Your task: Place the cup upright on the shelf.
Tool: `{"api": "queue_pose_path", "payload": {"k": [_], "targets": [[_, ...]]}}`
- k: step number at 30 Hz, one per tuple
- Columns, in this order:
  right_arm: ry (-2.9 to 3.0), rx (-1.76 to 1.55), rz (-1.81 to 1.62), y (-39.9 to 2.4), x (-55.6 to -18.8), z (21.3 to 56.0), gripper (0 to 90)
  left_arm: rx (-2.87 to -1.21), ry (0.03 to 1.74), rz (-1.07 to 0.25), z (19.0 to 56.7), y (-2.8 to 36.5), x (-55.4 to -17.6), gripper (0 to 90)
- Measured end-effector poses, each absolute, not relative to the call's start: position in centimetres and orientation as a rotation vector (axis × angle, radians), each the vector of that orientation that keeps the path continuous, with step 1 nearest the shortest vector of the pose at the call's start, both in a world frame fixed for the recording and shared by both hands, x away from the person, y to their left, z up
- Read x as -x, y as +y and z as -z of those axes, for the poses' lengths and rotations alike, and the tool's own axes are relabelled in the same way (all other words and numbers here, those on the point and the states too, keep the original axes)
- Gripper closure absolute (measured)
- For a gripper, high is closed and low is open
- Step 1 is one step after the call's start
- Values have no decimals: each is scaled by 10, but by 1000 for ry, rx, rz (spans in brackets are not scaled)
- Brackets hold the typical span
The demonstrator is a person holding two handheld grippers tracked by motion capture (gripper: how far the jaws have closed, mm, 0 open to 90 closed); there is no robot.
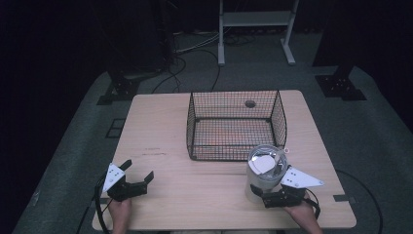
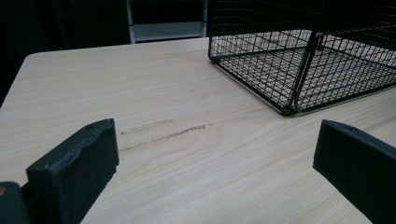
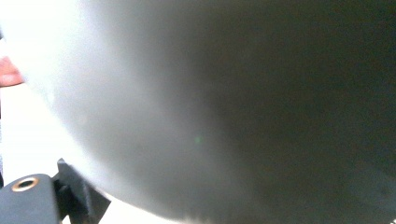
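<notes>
A white cup (image 1: pixel 263 171) with a clear lid stands on the wooden table (image 1: pixel 195 195) near its front right, just in front of the black wire basket (image 1: pixel 195 122). My right gripper (image 1: pixel 265 192) is shut on the cup's lower part, and in the right gripper view the cup's pale wall (image 3: pixel 210 107) sits right against the camera, with one black finger (image 3: pixel 79 196) at the bottom left. At the front left, my left gripper (image 1: pixel 139 169) rests low over the table with its jaws wide open and nothing between them (image 2: pixel 215 154).
The wire basket (image 2: pixel 299 70) has nothing in it and stands at the middle back of the table. A small round hole (image 1: pixel 250 103) is in the tabletop behind it. Faint scratch marks (image 2: pixel 163 133) lie ahead of the left gripper. Dark floor and cables surround the table.
</notes>
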State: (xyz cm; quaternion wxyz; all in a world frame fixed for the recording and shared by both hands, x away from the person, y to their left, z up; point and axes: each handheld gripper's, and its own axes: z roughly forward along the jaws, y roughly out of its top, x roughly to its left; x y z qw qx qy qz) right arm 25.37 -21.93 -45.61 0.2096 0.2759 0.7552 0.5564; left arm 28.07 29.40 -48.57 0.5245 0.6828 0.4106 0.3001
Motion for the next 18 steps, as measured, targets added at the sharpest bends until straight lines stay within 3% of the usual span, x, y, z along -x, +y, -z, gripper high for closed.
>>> {"api": "queue_pose_path", "payload": {"k": [18], "targets": [[2125,-685,-1595,-209,-260,428,89,-1634,984,-719,486,294,-281,0]]}}
